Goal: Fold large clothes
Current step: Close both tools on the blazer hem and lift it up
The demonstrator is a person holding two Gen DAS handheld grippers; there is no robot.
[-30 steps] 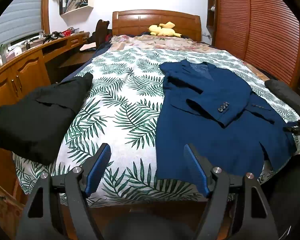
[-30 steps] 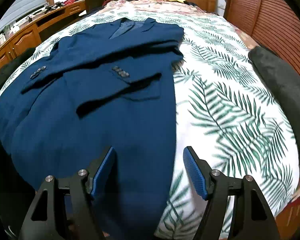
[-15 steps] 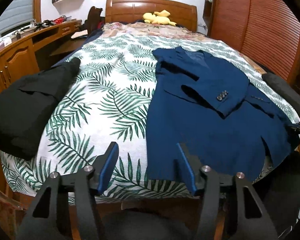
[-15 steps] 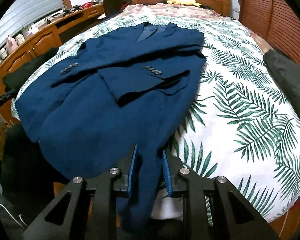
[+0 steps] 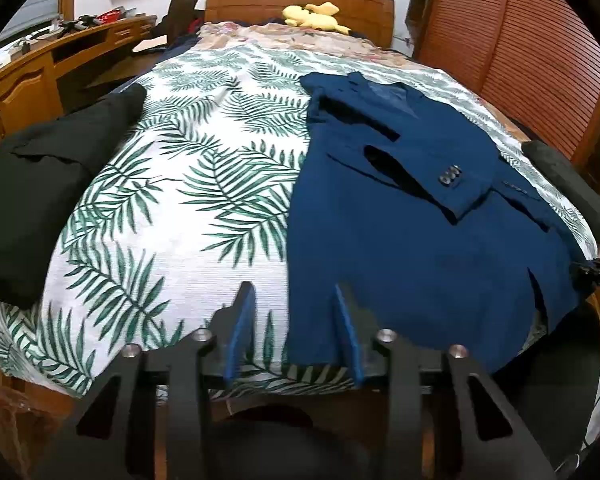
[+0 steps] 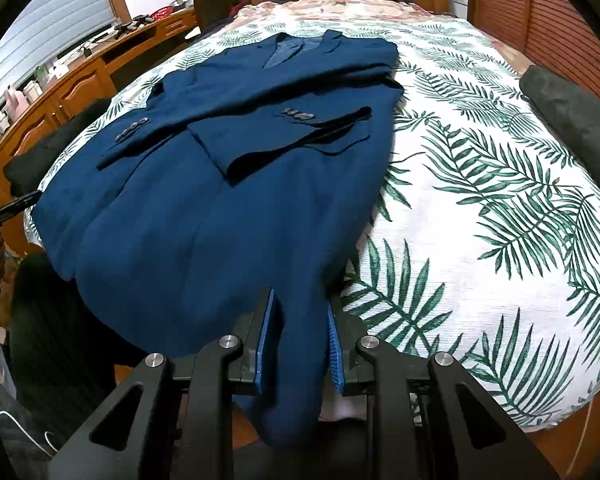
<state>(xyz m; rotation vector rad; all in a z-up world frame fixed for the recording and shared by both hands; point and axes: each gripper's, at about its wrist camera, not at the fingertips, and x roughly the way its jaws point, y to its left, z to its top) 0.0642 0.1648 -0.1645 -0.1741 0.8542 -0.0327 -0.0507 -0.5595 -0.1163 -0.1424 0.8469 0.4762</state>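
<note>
- On the bed (image 5: 188, 216), the blue jacket (image 5: 412, 216) lies flat, its hem overhanging the near edge.
- Right hand-held gripper (image 6: 300, 340) clamps that hem.
- Left hand-held gripper (image 5: 296, 332) gapes at the hem's left corner, bare bedspread leftward.

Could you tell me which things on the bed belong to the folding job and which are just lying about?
Job:
navy blue suit jacket
right gripper, shut on its hem
left gripper, open at its corner

Lying about:
black folded garment
yellow plush toy
dark grey roll
</note>
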